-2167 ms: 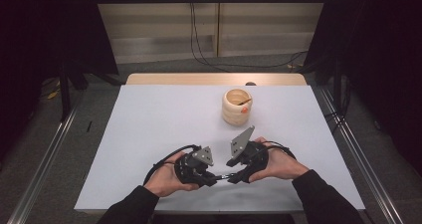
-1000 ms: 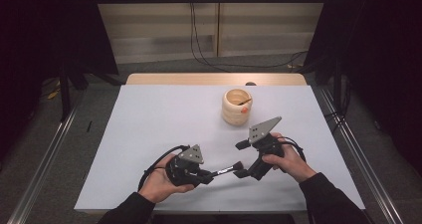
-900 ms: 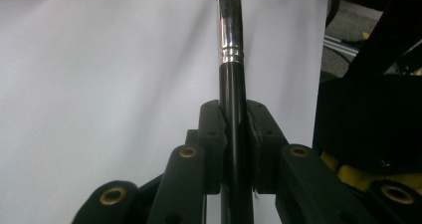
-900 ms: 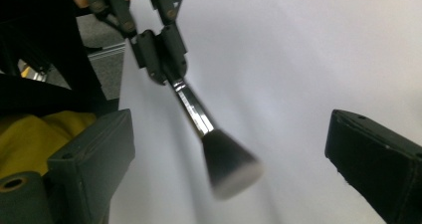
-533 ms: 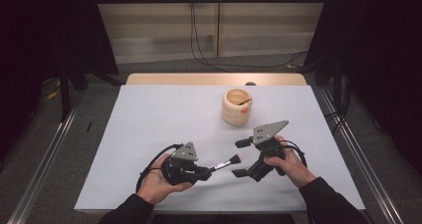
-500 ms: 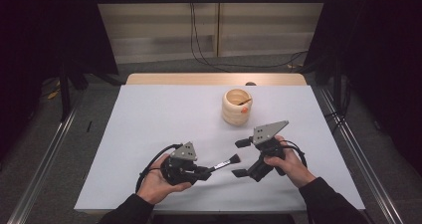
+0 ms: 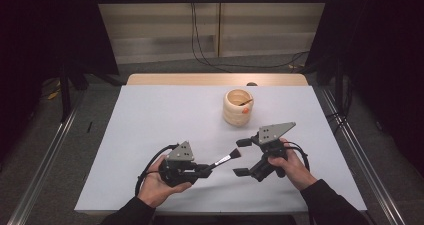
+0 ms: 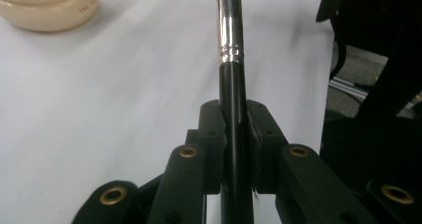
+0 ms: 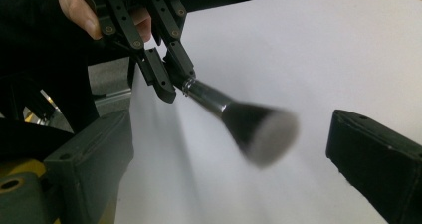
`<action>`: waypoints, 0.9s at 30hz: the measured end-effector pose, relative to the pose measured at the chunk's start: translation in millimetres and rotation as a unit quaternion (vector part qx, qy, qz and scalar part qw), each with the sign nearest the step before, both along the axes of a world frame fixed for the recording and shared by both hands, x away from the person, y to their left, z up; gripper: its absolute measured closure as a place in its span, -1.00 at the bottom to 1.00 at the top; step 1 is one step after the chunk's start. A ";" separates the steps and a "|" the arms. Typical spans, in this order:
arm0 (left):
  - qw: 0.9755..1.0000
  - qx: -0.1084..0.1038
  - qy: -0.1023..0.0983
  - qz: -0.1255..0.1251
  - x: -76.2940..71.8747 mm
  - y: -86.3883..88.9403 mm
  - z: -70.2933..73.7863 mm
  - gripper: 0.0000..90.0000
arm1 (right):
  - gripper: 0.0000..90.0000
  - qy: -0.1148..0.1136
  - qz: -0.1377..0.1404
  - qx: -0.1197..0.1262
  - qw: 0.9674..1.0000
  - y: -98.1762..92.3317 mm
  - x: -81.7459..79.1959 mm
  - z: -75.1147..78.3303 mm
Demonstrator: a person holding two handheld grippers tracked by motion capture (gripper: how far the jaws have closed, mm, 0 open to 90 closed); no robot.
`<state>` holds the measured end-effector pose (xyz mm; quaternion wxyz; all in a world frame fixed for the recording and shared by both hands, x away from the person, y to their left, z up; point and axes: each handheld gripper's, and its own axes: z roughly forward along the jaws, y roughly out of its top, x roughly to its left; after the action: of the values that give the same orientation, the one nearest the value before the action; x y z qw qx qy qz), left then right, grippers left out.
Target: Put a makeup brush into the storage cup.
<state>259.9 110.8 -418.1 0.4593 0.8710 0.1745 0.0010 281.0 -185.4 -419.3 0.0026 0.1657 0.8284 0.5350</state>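
Observation:
My left gripper is shut on the black handle of a makeup brush with a silver ferrule and a dark, pale-tipped head. In the left gripper view the handle runs straight up between the jaws of my left gripper. My right gripper stands open at the front right, jaws wide apart, facing the brush. In the right gripper view the brush head hangs blurred between the two jaws of my right gripper without touching either, and the left gripper grips it from the upper left.
A pale wooden ringed cup stands at the back middle of the white table, with a dark stick and an orange bit in it; its base shows as the cup in the left gripper view. Metal rails run along both table sides.
Since the earliest frame the two grippers have drawn apart, the brush staying in the left one. Over the last second the brush head has tilted up towards the gap between the right jaws.

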 end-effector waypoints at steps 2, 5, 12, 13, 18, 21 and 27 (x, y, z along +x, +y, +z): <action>1.000 -0.006 -0.002 0.006 -0.2 1.9 1.2 0.76 | -0.88 0.003 0.000 0.012 1.000 -1.1 0.6 0.4; 1.000 -0.018 -0.004 0.007 0.1 3.3 1.4 0.76 | -0.87 0.000 -0.001 0.029 1.000 -2.5 1.0 1.7; 0.999 -0.043 -0.014 0.006 -1.5 2.9 2.1 0.76 | -0.84 0.005 -0.005 0.050 0.999 -4.0 1.8 3.6; 0.999 -0.046 -0.015 0.005 -1.5 3.0 2.3 0.76 | -0.84 0.007 -0.002 0.058 0.998 -4.1 2.0 3.9; 0.998 -0.062 -0.024 0.002 -2.5 2.2 3.6 0.76 | -0.80 0.006 -0.010 0.071 0.997 -3.3 1.7 4.9; 0.997 -0.067 -0.029 0.005 -2.9 2.0 4.8 0.76 | -0.75 0.002 -0.015 0.074 0.997 -2.9 0.9 5.5; 0.996 -0.087 -0.036 0.003 -2.5 -0.4 5.5 0.76 | -0.61 -0.012 -0.026 0.084 0.996 -4.0 -1.0 7.5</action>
<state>257.4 110.5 -412.6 0.5391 0.8267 0.1601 0.0193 280.0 -189.3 -411.8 0.0120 0.1804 0.7757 0.6046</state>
